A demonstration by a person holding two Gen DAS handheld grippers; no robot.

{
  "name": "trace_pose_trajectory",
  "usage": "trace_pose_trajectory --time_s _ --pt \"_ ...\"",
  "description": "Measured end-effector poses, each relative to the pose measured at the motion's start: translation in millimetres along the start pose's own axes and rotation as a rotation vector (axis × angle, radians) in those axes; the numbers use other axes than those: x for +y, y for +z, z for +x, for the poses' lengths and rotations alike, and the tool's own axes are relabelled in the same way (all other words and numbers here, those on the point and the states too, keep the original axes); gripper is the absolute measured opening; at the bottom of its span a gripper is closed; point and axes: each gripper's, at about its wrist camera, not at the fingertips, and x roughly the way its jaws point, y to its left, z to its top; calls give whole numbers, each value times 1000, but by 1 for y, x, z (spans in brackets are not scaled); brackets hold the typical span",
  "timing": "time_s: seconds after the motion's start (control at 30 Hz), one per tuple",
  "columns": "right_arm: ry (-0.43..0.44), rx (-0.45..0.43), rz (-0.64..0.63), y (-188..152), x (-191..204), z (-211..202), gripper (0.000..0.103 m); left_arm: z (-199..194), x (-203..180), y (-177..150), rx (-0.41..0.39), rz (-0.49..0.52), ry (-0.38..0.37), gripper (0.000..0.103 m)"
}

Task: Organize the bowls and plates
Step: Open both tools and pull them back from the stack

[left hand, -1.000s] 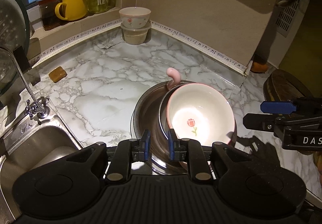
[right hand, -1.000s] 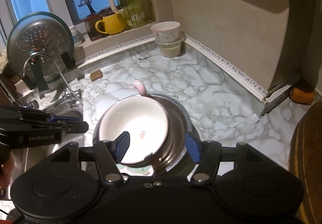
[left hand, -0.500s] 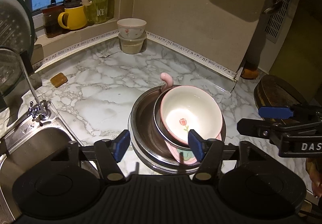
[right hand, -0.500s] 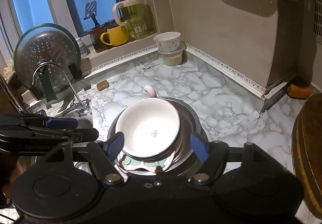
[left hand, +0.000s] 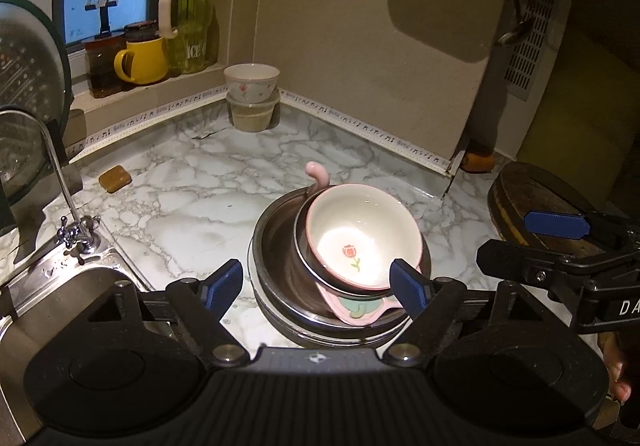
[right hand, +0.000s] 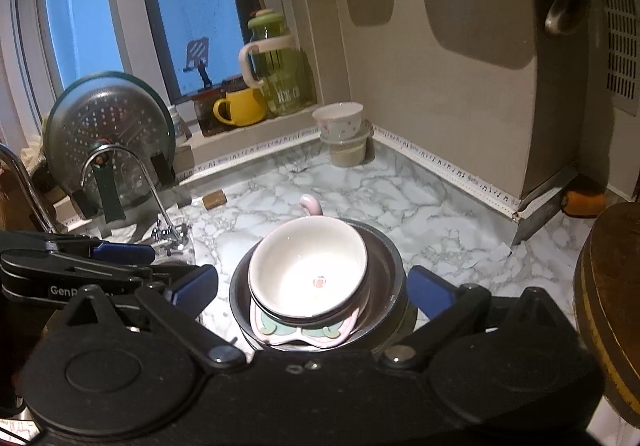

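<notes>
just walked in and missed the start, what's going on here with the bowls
A person holds a gripper in each hand over a marble counter. The left gripper and right gripper have just been opening their jaws, both empty now. The tulip bowl sits nested in a steel bowl with a pink dish beneath it.

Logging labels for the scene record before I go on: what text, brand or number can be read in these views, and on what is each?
"ICE C": on the green glass pitcher on the window ledge; the rest is cut off.
"GenR": on the left gripper body, the rest hidden.
"DA": on the right gripper body, cut off at the frame edge.
Trim strip along the counter edge: small repeating marks, too small to read.
</notes>
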Motion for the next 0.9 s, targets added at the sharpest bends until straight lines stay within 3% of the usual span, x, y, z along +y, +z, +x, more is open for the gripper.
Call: trace_pose_trajectory --time_s 0.13,0.2,0.27,0.9 --pt "-13 -35 15 -3 -2 -7 102 -5 -4 -3 -20 10 0 82" --pt "-16 -49 24 -4 -2 -10 102 -6 -6 -4 -28 24 7 92" --pt "-24 -60 32 -5 -2 -13 102 -7 -7 -4 -38 31 10 95" --pt "-81 -74 34 -17 3 -29 103 -16 -2 -10 -51 0 -4 95"
